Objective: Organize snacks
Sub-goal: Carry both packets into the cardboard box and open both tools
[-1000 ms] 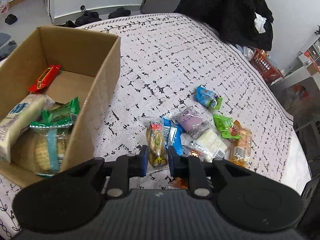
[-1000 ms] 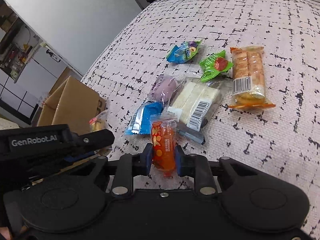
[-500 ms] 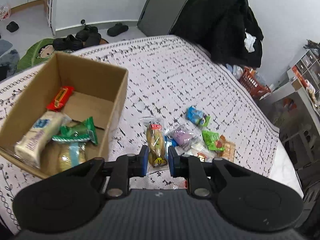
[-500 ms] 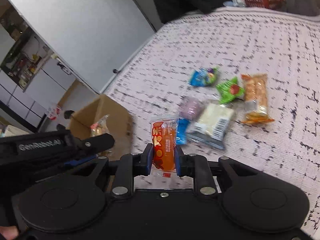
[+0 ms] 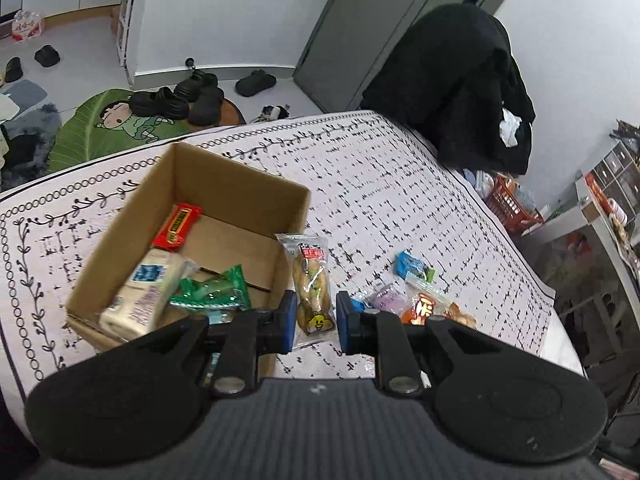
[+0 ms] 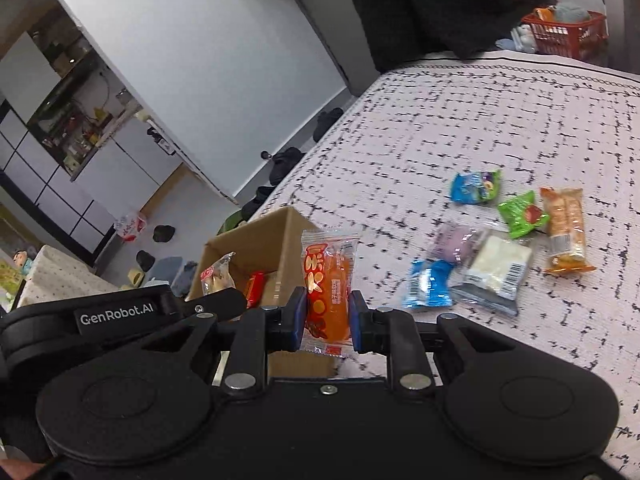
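Observation:
My left gripper (image 5: 313, 322) is shut on a clear packet of yellow-brown snacks (image 5: 310, 280) and holds it in the air beside the right wall of the open cardboard box (image 5: 236, 188). The box holds a red bar (image 5: 177, 226), a white packet (image 5: 144, 292) and a green packet (image 5: 212, 292). My right gripper (image 6: 329, 320) is shut on an orange snack packet (image 6: 329, 280), raised near the box (image 6: 276, 236). Several loose snacks lie on the patterned cloth (image 6: 500, 128), among them a blue packet (image 6: 428, 284), a white packet (image 6: 496, 268) and a green packet (image 6: 520, 214).
The left gripper's body (image 6: 120, 312) shows at the left of the right wrist view. A black coat (image 5: 452, 80) hangs behind the table. A red basket (image 6: 568, 36) and shoes (image 5: 176, 98) are on the floor. The table edge (image 5: 560, 320) runs at the right.
Both grippers have risen with their packets and moved towards the box. The table and the loose snacks now look farther away.

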Tool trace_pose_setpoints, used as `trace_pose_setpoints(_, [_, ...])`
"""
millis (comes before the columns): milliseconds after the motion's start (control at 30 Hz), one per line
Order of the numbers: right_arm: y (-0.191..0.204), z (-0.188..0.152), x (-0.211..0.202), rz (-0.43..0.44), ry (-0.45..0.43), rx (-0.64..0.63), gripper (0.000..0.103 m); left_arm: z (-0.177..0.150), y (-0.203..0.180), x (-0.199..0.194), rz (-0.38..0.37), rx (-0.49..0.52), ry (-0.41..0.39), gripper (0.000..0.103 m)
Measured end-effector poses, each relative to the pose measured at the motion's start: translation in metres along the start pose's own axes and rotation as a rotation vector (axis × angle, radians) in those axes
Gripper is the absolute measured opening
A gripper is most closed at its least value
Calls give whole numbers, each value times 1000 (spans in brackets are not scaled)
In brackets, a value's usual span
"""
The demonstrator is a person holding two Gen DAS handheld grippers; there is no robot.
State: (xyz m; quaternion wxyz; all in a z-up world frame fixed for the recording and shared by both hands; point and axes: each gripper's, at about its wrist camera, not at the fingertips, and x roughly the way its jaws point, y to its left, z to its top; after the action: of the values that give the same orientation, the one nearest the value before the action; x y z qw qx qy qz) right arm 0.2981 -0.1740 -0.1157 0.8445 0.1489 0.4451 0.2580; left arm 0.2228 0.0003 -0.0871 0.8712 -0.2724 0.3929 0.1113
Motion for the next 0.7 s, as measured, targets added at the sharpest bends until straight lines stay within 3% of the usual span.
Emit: trace_pose_setpoints(700, [67,-6,33,13,43,-51,22,30,62,-11,-7,-82,-17,20])
